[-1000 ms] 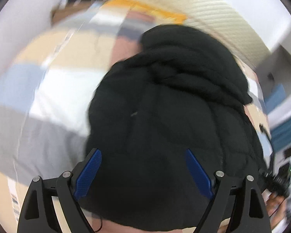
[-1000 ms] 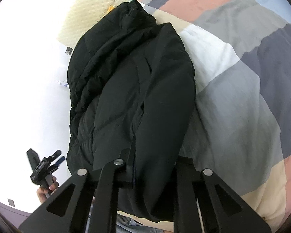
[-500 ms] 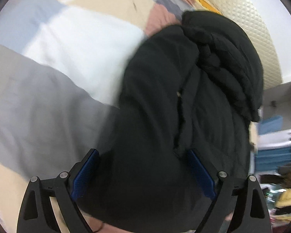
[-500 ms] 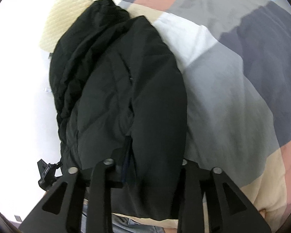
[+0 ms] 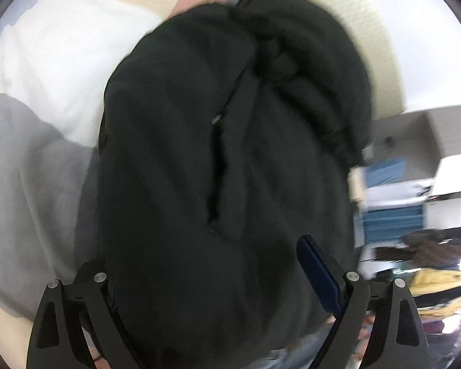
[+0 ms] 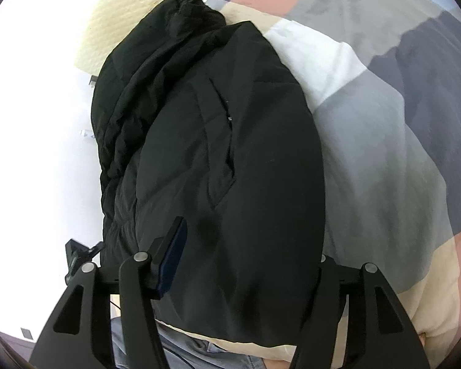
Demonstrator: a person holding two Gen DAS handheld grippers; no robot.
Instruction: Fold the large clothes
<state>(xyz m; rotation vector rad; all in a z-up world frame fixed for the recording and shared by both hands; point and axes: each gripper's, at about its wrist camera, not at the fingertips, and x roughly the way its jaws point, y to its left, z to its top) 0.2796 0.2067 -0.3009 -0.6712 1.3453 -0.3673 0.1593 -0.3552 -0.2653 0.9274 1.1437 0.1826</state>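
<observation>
A black padded jacket lies bunched lengthwise on a patchwork bedspread. It also fills the middle of the right wrist view. My left gripper is open, its jaws wide on either side of the jacket's near end; the left finger is partly hidden by cloth. My right gripper is open too, its jaws straddling the jacket's near end, with the right finger hidden behind the fabric.
The bedspread has white, grey, pink and cream patches. A cream quilted headboard and white wall stand at the far end. Blue shelving and piled clothes sit at the right. The other gripper shows at lower left.
My right gripper's jaws have opened wide from holding the jacket's edge. The jacket has settled lower on the bed. My left gripper has shifted, with cloth now over its left finger.
</observation>
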